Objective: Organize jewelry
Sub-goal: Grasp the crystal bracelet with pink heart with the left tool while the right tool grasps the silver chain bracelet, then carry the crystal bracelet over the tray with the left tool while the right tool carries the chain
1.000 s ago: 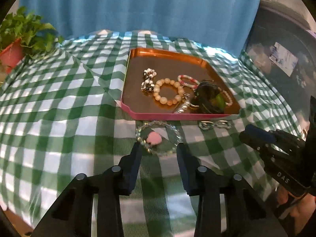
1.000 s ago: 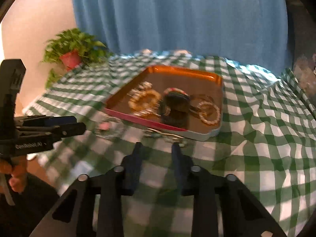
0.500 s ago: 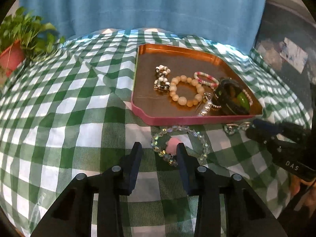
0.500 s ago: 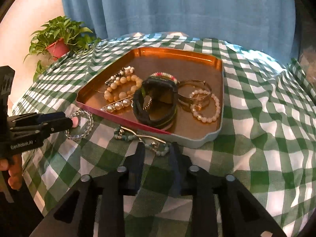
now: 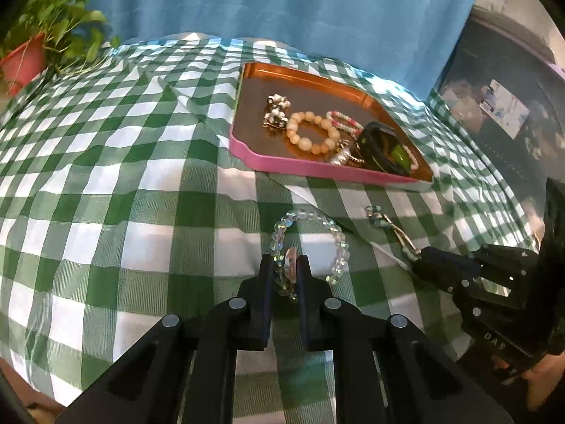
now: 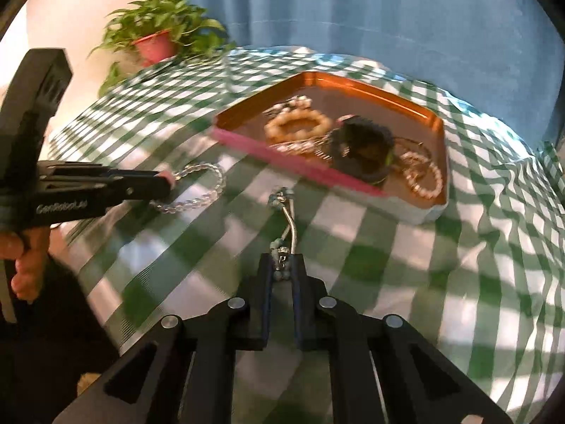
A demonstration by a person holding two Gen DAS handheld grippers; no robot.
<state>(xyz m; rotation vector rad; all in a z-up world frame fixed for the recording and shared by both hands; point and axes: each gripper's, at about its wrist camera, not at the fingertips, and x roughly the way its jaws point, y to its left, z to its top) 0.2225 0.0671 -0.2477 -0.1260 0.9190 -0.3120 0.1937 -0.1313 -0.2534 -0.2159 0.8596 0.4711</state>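
Clear-bead bracelet (image 5: 310, 243) and silver bangle (image 6: 287, 222) on cloth; others in tray (image 5: 303, 171).

A rectangular metal tray (image 5: 247, 157) holding assorted bracelets lies on the checked tablecloth (image 5: 106, 176). Before it lie a clear crystal bead bracelet (image 5: 310, 243), left, and a silver bar bracelet (image 5: 392, 228), right. A potted plant (image 5: 42, 46) stands far left, behind.

Black claw (image 5: 285, 268), silver screws, bare-skinned hand (image 6: 24, 265).

Motion blur smears the tray (image 6: 436, 125) jewelry and tablecloth (image 6: 494, 247).
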